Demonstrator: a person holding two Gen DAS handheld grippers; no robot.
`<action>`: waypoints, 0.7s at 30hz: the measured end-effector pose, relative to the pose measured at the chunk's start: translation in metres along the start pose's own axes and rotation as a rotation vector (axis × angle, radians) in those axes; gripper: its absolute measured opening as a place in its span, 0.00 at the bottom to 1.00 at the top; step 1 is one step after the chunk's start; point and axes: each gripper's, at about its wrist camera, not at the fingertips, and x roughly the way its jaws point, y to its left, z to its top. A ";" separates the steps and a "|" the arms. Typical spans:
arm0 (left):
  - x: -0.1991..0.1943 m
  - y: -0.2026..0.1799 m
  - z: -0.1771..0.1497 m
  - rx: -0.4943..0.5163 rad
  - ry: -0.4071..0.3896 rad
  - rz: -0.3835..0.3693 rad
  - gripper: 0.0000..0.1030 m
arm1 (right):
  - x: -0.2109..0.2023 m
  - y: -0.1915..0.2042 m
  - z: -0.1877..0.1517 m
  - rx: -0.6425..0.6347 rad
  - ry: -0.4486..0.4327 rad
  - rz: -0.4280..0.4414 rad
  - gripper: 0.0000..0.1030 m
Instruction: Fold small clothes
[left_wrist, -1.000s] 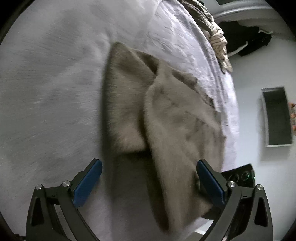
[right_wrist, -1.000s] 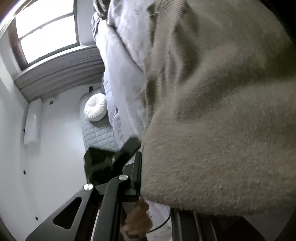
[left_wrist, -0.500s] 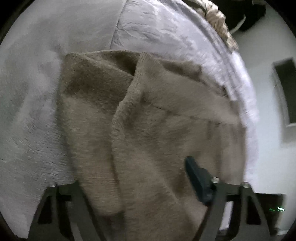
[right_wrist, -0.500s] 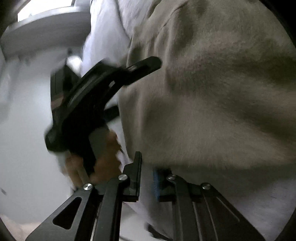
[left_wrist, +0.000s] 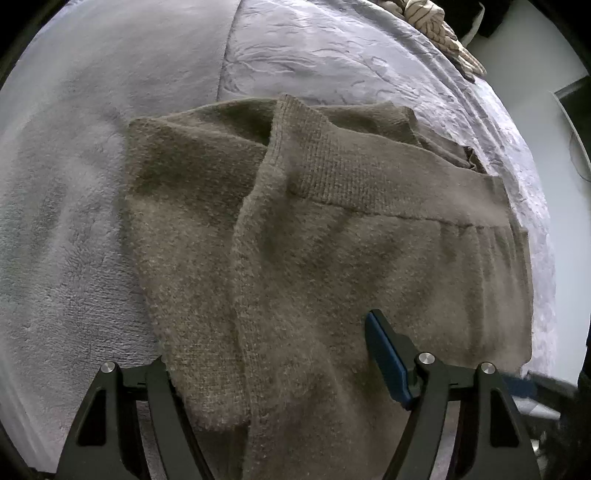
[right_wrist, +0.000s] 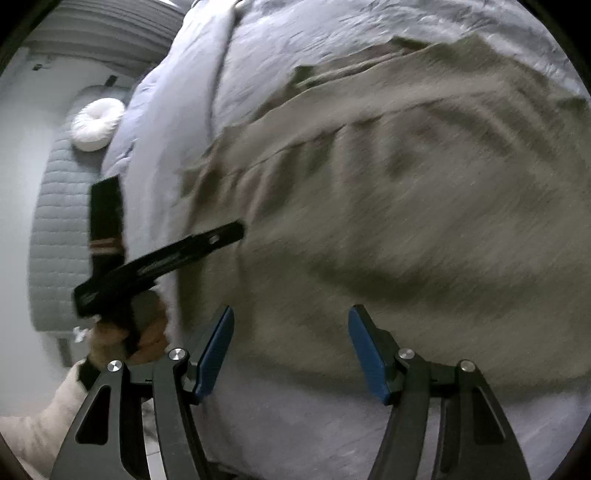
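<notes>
I note the brown knit garment (left_wrist: 332, 258) folded on the grey bedcover (left_wrist: 74, 221). My right gripper (right_wrist: 291, 350) has just been opening, released, nothing between its jaws. My left gripper (left_wrist: 273, 354) straddles the garment's near edge; grip uncertain.

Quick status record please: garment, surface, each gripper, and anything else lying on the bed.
garment: brown knit sweater, partly folded, one layer lapped over another, flat on the bed
surface: pale lilac blanket and quilted bedspread
left gripper: over the sweater's near edge, fabric draped across its left finger, blue pad of the right finger clear; grip unclear
right gripper: jaws just opened, nothing between them, above the sweater's edge
other: patterned cloth at the bed's far edge
</notes>
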 end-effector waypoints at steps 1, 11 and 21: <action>0.000 0.000 0.000 0.002 0.001 0.002 0.74 | 0.000 -0.003 0.004 0.005 -0.004 -0.010 0.67; 0.008 -0.007 0.005 -0.002 0.006 0.027 0.74 | 0.007 -0.045 -0.001 0.073 -0.027 -0.082 0.07; 0.013 -0.018 0.010 0.003 0.005 0.066 0.74 | 0.019 -0.062 -0.007 0.097 -0.010 -0.026 0.06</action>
